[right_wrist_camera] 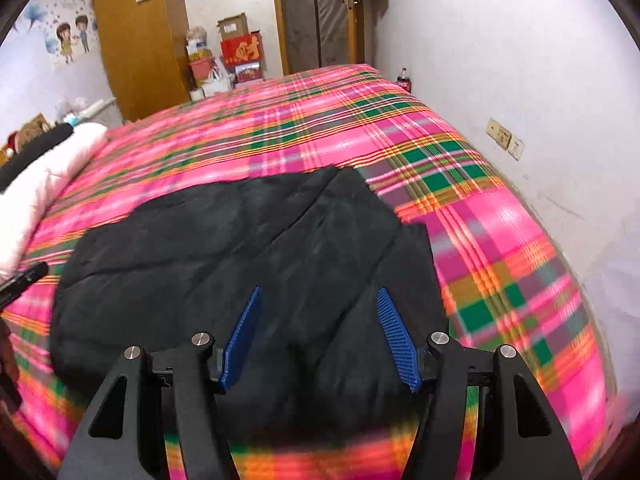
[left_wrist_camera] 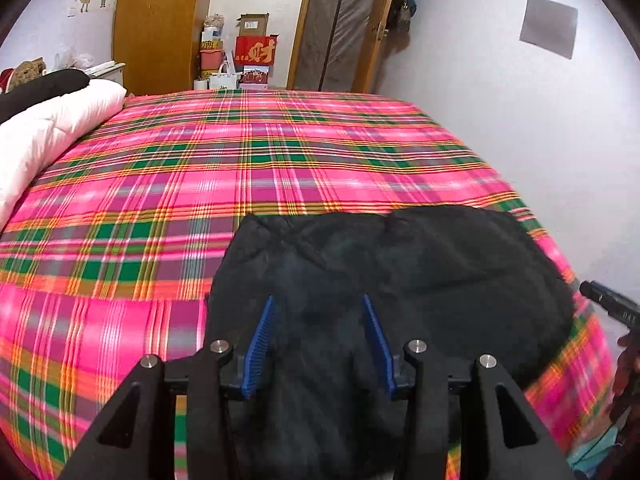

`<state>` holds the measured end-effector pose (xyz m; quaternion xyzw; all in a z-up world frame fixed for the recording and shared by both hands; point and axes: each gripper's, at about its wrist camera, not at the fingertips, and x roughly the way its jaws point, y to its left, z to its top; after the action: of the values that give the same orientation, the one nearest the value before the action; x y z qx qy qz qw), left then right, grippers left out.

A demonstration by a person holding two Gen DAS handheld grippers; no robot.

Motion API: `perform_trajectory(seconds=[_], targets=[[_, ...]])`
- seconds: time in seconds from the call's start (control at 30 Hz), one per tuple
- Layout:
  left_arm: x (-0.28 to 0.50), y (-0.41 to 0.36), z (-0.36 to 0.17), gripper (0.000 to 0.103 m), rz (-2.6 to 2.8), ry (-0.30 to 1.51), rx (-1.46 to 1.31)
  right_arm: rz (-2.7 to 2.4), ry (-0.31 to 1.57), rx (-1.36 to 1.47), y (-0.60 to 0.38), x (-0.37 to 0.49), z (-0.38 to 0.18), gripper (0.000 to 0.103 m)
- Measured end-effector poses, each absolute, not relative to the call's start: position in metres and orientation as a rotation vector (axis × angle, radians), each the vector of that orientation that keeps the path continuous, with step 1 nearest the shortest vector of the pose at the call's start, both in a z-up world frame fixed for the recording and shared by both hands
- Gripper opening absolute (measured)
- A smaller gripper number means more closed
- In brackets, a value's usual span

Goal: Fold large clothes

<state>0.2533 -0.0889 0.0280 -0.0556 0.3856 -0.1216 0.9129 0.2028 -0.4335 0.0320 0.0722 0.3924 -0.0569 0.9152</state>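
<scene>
A black padded garment (left_wrist_camera: 400, 276) lies bunched and folded over on the near part of a bed with a pink, green and orange plaid sheet (left_wrist_camera: 200, 168). My left gripper (left_wrist_camera: 318, 300) hovers over the garment's near left part, its blue pads wide apart and empty. In the right wrist view the same garment (right_wrist_camera: 224, 248) spreads across the plaid sheet (right_wrist_camera: 500, 240). My right gripper (right_wrist_camera: 318, 292) is open and empty above its near right side. The tip of the right gripper shows at the left view's right edge (left_wrist_camera: 608, 300).
A white padded quilt with a black item on top (left_wrist_camera: 48, 128) lies at the bed's left. A white wall (left_wrist_camera: 520, 128) runs along the bed's right side, with sockets (right_wrist_camera: 506, 138). Boxes and bags (left_wrist_camera: 248, 52), a wardrobe (left_wrist_camera: 156, 24) and a door stand beyond the bed.
</scene>
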Motion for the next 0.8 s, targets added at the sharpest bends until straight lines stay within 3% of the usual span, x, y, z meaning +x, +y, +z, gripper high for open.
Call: perform_trajectory(seconds=[0.4,0.8], targets=[[0.095,-0.089,0.057,0.052,-0.299,0.815,-0.071,-0.111,0.779,0.145,-0.352,0.062,0.064,0.061],[0.017,-0.078,0.056,0.053,-0.304,0.862,-0.018,-0.1,0.794,0.05,-0.292,-0.002,0.061,0.061]])
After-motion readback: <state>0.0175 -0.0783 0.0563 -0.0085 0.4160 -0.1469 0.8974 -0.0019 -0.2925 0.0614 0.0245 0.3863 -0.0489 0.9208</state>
